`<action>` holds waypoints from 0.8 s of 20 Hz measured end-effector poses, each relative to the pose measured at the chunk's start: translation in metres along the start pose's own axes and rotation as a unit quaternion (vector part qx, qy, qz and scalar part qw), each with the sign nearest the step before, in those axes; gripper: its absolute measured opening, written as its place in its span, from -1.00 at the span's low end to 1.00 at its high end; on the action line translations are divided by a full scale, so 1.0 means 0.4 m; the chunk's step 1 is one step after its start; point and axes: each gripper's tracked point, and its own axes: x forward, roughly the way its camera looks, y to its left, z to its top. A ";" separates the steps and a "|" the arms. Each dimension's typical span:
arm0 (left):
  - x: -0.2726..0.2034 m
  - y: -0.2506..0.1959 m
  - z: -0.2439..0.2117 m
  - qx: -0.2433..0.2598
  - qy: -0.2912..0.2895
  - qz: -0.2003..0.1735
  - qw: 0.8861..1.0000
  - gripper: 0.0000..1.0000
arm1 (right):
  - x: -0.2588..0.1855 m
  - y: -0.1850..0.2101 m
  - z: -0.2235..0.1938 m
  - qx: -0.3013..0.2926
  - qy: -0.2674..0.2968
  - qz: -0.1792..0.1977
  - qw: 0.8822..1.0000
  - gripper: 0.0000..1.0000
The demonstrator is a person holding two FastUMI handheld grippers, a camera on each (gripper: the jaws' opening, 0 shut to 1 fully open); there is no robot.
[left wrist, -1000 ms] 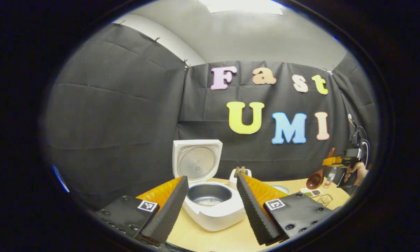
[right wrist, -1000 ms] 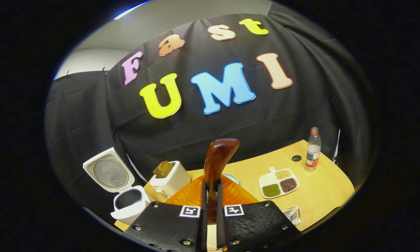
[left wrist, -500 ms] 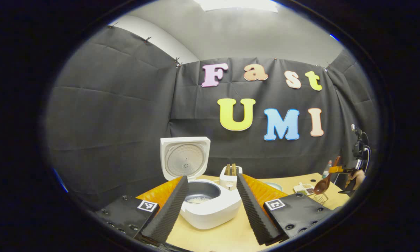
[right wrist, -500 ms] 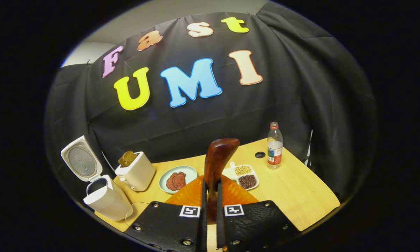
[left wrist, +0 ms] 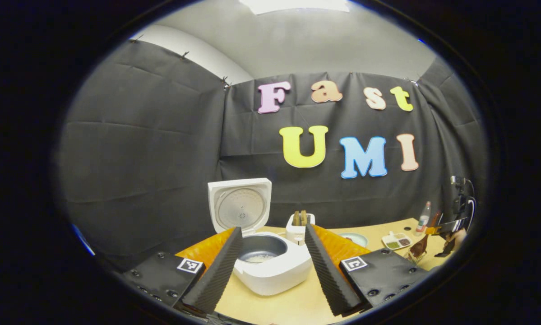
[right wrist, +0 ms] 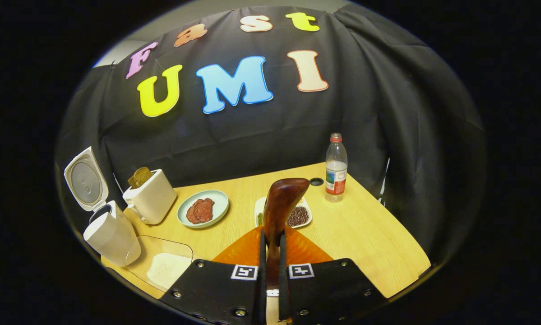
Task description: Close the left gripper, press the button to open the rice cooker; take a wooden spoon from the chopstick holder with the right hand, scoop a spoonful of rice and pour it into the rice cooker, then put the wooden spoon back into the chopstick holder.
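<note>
Right gripper (right wrist: pixel 270 266): fingers pressed together on the handle of the wooden spoon (right wrist: pixel 281 203), bowl end standing up ahead of the fingertips, above the wooden table (right wrist: pixel 365 234). Left gripper (left wrist: pixel 270 266): fingers spread wide, nothing between them, held before the rice cooker (left wrist: pixel 270 266). Rice cooker: lid upright and open, a little white rice in the inner pot; also at far left in the right gripper view. Clear tray of rice (right wrist: pixel 162 266): just beside the cooker, near table edge. Toaster (right wrist: pixel 149 202) with bread: next along. Plate of sliced meat (right wrist: pixel 203 208), divided dish of beans (right wrist: pixel 297 215), water bottle (right wrist: pixel 336 168): farther right. Chopstick holder (left wrist: pixel 412 257): wire basket under the distant spoon in the left gripper view.
</note>
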 end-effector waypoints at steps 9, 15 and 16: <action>0.027 0.032 -0.016 -0.006 0.005 0.001 1.000 0.96 | -0.018 -0.053 -0.024 -0.004 0.013 -0.031 0.999 -0.43; 0.086 0.072 -0.014 -0.018 0.005 0.001 1.000 0.91 | -0.107 -0.170 0.060 -0.046 -0.041 -0.122 0.991 1.00; 0.103 0.076 -0.018 -0.019 0.008 0.001 1.000 0.96 | -0.126 -0.179 0.074 -0.043 -0.050 -0.131 0.989 1.00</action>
